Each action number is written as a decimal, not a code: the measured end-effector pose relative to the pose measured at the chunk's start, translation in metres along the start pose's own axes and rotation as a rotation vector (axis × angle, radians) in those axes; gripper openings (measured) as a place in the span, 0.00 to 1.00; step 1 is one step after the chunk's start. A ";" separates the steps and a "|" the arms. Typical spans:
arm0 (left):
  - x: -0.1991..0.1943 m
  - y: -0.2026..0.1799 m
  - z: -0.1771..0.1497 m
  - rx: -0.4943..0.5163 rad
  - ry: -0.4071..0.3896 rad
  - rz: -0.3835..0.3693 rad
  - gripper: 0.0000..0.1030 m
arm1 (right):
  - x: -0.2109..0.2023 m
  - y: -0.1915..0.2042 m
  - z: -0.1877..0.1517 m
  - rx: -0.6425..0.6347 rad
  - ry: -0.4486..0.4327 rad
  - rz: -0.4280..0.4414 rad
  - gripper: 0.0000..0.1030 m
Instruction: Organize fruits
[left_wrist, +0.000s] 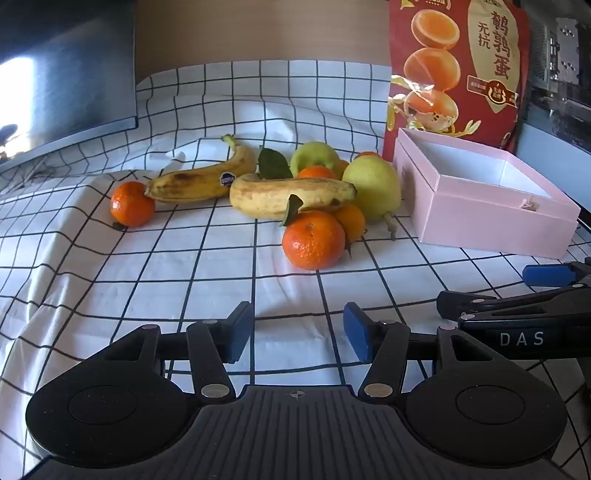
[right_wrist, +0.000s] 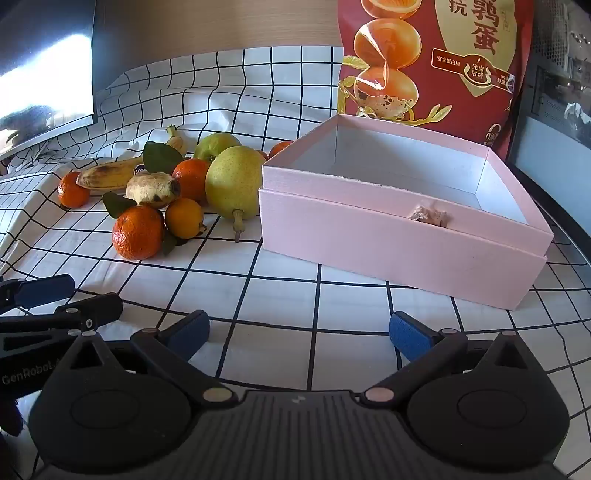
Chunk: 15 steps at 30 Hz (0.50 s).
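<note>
Left tool (left_wrist: 298, 338) spread, empty, low over checked cloth (left_wrist: 207, 266) on the worktop. Ahead-left of it: lone mandarin (left_wrist: 132, 204) touching stickered banana (left_wrist: 201, 176). Dead ahead: second banana (left_wrist: 291, 196) lying on the pile, big leafy mandarin (left_wrist: 313, 239) nearest, small orange fruit (left_wrist: 351, 221) beside it, green apple (left_wrist: 314, 158) behind. Ahead-right: yellow pear (left_wrist: 373, 186), stem toward the tool, then pink box (left_wrist: 491, 221), empty. Right tool (right_wrist: 299, 334) spread wider, empty, facing the box wall. Nothing boxed yet. Best first pick is probably the near mandarin: free-standing, approach straight, close across its middle gently; avoid nudging the banana resting above. Red snack bag (left_wrist: 458, 66) stands behind the box.
</note>
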<state>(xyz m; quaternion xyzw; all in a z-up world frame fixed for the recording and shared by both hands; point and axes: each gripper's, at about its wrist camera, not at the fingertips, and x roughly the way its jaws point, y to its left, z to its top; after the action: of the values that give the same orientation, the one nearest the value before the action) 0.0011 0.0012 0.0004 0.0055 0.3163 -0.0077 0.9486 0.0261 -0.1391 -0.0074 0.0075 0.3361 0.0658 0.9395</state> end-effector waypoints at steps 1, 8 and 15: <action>0.001 0.000 0.001 0.000 0.001 -0.001 0.58 | 0.000 0.000 0.000 0.000 0.000 0.000 1.00; 0.000 0.001 0.000 -0.001 -0.008 0.002 0.58 | 0.000 0.000 0.000 0.000 0.001 0.000 1.00; 0.000 0.000 0.000 0.000 -0.008 0.004 0.58 | 0.000 0.000 0.000 0.000 0.000 0.000 1.00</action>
<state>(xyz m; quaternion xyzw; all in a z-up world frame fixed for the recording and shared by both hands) 0.0014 0.0016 0.0006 0.0060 0.3123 -0.0060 0.9499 0.0261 -0.1387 -0.0078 0.0076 0.3363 0.0658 0.9394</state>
